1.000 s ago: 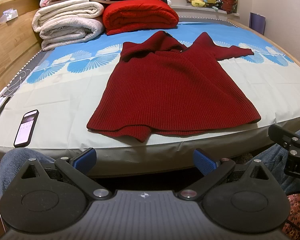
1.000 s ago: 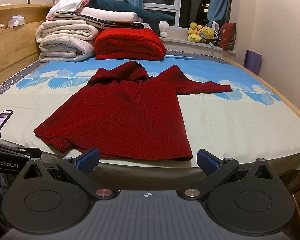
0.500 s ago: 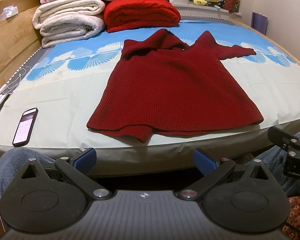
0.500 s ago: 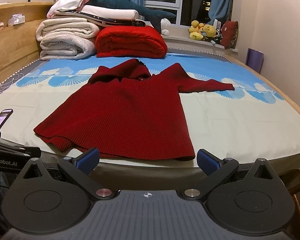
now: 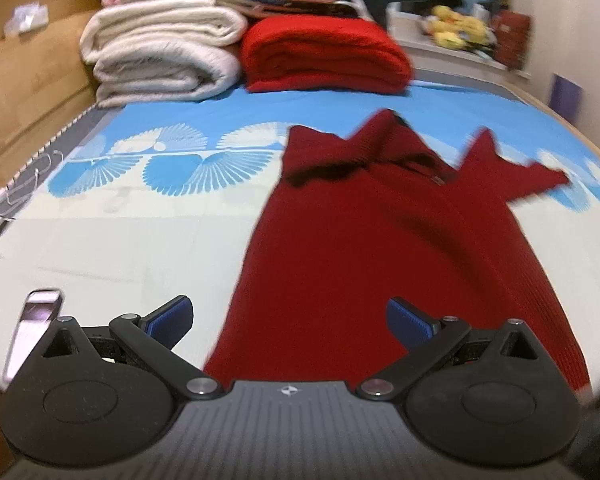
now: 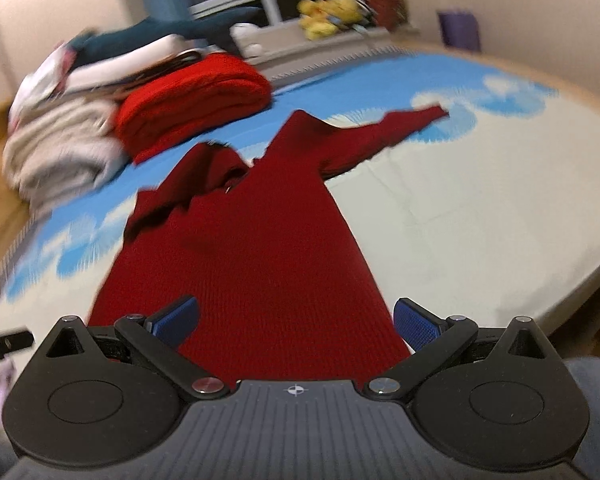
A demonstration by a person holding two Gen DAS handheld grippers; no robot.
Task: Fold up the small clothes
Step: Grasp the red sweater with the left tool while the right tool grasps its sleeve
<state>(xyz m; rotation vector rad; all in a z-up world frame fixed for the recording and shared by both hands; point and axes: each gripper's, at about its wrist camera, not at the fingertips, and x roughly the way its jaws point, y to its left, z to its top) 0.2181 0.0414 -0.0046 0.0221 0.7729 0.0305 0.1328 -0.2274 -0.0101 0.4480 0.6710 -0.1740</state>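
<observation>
A dark red knit sweater lies flat on the bed, hem toward me, one sleeve stretched out to the right; the other sleeve is not visible. It also shows in the right wrist view. My left gripper is open and empty, over the hem near its left corner. My right gripper is open and empty, over the hem near its right corner. Both views are motion-blurred.
A bed with a pale and blue sheet. A phone lies near the front left edge. Folded white blankets and a red blanket are stacked at the far end. A wooden headboard runs along the left.
Both grippers have moved forward over the bed edge, now above the sweater's hem. The right wrist view has tilted. Both stay open.
</observation>
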